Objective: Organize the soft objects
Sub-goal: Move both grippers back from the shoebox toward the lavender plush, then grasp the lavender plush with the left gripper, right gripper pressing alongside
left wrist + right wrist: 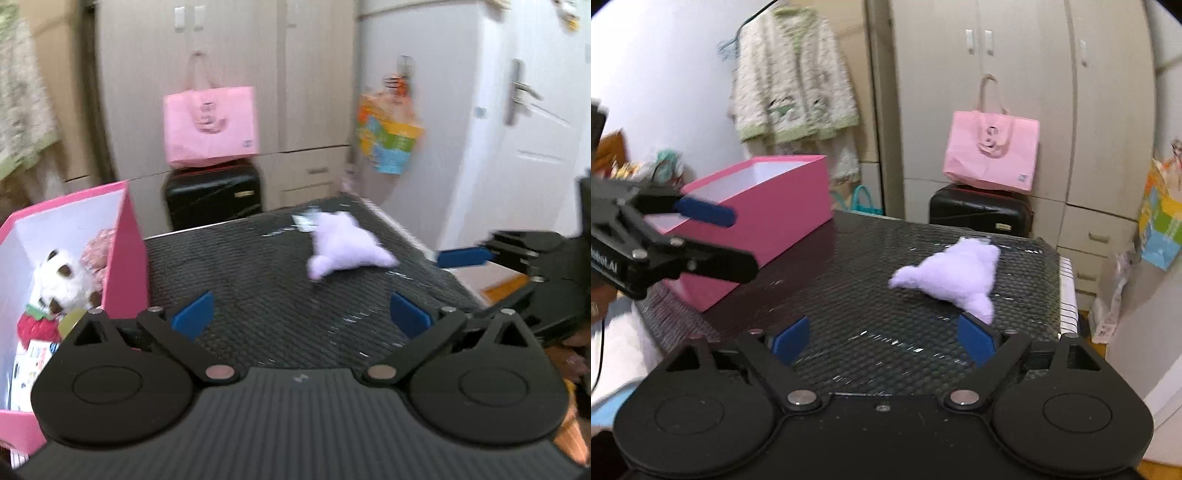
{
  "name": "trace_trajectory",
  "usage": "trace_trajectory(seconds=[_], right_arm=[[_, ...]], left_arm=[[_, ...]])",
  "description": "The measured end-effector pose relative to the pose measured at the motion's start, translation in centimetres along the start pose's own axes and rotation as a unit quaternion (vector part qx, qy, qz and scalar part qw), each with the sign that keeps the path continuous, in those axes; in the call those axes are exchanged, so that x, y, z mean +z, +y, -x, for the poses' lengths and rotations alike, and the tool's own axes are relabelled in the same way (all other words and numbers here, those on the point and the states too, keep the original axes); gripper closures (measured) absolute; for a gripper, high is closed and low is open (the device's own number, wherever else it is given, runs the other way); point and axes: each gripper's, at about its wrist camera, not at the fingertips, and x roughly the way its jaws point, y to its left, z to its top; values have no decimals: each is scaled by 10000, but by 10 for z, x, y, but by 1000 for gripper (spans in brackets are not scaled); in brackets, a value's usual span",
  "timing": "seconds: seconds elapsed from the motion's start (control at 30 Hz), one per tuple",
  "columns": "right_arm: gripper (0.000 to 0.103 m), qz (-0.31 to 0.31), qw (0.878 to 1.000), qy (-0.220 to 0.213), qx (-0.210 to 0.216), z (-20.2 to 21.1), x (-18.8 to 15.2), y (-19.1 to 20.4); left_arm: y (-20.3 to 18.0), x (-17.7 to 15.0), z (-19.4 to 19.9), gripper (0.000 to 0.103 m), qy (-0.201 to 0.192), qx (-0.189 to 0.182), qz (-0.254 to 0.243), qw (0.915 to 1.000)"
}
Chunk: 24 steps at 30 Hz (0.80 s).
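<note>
Behind the dark woven table [849, 280] stands a pale wardrobe [1015, 92], and a pink bag [991, 155] sits on top of a black suitcase [979, 210]. On the table lies one lilac plush toy [953, 275], alone, toward the far right part of the surface. At the left edge stands a pink box [123, 251] — inside it I see a white plush animal [59, 277], a red strawberry toy [37, 325] and something pink and fluffy [98, 251].

Both grippers hang above the table with nothing between the blue pads. The left gripper [301, 317] has its jaws spread wide, close to the box. The right gripper [882, 338] is also wide apart — its right pad [975, 338] is just beside the lilac toy; whether it touches I cannot tell.
</note>
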Motion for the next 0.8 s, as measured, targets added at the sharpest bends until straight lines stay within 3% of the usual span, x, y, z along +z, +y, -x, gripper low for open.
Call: trace_trajectory(seconds=[0.13,0.27,0.37,0.5,0.6,0.8], right_arm=[[13,-188,9998,-75,-58,-12,-1,-21],[13,-81,9990,-426,-58,-21,-4,-36],[13,-304,9972,-647,214,-28,-4,-49],[13,-755,9945,-360,635,-45,2,-71],[13,-589,9974,-253,331,-57,5,-76],[9,169,9991,99,-369,-83,12,-64]], left_arm=[[5,5,-23,0,186,414,223,9987],[15,8,-36,0,219,185,732,9969],[19,13,-48,2,244,-134,931,9953],[13,18,-69,2,361,-129,946,9948],[7,22,-83,2,321,-122,964,9948],[-17,39,-122,4,273,-484,933,9941]])
